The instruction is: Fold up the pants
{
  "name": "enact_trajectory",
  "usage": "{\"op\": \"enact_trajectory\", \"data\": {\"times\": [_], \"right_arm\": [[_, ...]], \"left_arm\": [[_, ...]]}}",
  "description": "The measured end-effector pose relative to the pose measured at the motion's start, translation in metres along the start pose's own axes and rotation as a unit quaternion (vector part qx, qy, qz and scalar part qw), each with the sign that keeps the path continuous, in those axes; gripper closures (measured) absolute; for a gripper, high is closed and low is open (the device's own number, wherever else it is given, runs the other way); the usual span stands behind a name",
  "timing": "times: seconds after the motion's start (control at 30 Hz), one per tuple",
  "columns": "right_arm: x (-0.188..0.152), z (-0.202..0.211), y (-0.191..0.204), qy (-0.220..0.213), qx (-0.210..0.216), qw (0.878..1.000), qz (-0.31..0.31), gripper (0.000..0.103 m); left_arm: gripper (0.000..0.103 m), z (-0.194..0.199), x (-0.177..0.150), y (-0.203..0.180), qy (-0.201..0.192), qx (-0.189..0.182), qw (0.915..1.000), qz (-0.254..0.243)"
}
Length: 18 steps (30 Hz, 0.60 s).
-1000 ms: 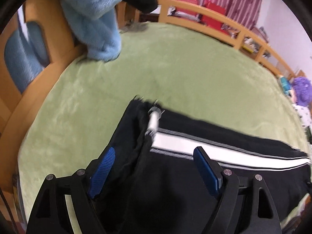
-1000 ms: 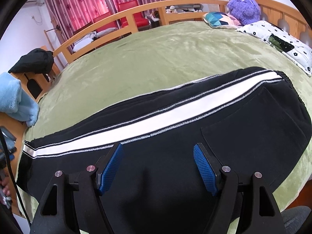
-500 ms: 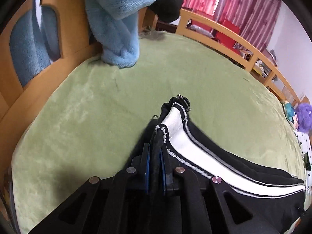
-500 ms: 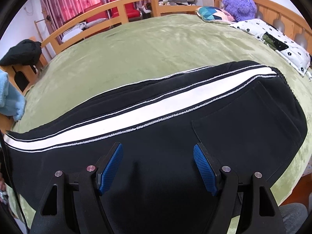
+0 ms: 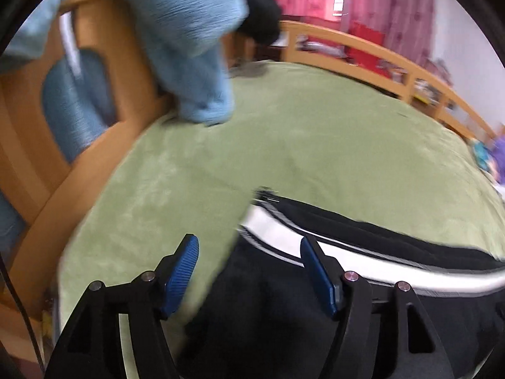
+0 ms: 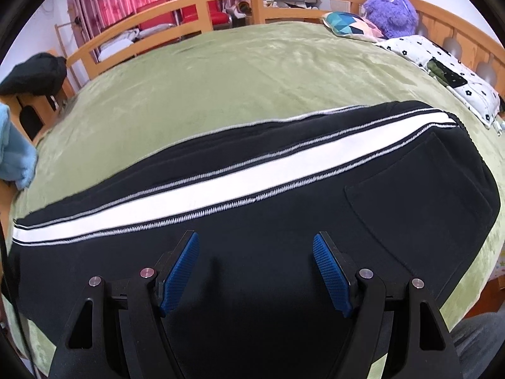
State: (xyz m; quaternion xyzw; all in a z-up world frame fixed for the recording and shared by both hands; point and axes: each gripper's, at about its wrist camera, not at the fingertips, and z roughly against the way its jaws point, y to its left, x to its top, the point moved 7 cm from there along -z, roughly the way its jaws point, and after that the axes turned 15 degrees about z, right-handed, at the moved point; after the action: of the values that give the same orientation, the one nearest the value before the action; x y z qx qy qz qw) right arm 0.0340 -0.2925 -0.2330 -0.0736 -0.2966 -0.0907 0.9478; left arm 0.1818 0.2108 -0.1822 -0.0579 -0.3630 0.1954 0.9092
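Black pants (image 6: 284, 221) with a white side stripe lie folded lengthwise across the green bed cover (image 6: 236, 79), waistband and back pocket at the right. My right gripper (image 6: 255, 240) hovers open over the black fabric below the stripe, nothing between its pads. In the left wrist view, which is blurred, the leg end of the pants (image 5: 268, 300) lies on the cover (image 5: 284, 142). My left gripper (image 5: 247, 246) is above that end. Its jaws are opening, and the fabric lies under them untouched by the pads.
A light blue fleece (image 5: 189, 31) and a black garment (image 5: 258, 22) hang over the wooden bed frame (image 5: 363, 50) at the foot. A purple plush toy (image 6: 391, 9), a patterned cushion (image 6: 347, 27) and a floral quilt (image 6: 442, 72) lie at the head end.
The left gripper, shut on the leg hem half a second ago, has let it go and its jaws stand apart. The hem has dropped flat. The right gripper shifted slightly, still open.
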Motion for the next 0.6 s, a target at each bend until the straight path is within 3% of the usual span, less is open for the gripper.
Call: {"op": "enact_trajectory", "data": {"times": [0.07,0.17,0.33,0.4,0.53,0.6], "right_arm": [[-0.004,-0.002,0.003,0.003,-0.005,1.0,0.004,0.029],[-0.01,-0.002,0.005,0.004,-0.012,1.0,0.007,0.029],[-0.017,0.004,-0.004,-0.005,-0.055,0.998,0.017,0.03],[-0.02,0.002,-0.009,0.003,-0.047,0.999,0.006,0.031],[-0.027,0.001,-0.02,0.023,-0.03,0.999,-0.012,0.031],[-0.027,0.007,-0.027,0.019,-0.028,0.999,-0.014,0.031]], "left_arm": [[0.038,0.004,-0.013,-0.008,0.001,-0.018,0.9997,-0.019],[0.038,-0.001,-0.036,-0.009,0.015,-0.013,0.999,-0.041],[0.038,-0.034,-0.056,0.027,0.061,0.057,0.9963,-0.019],[0.039,-0.037,-0.057,0.036,0.076,0.048,0.9959,0.002],[0.038,-0.015,-0.058,0.028,0.065,0.052,0.9965,0.005],[0.038,-0.005,-0.063,0.019,0.06,0.036,0.9975,0.004]]}}
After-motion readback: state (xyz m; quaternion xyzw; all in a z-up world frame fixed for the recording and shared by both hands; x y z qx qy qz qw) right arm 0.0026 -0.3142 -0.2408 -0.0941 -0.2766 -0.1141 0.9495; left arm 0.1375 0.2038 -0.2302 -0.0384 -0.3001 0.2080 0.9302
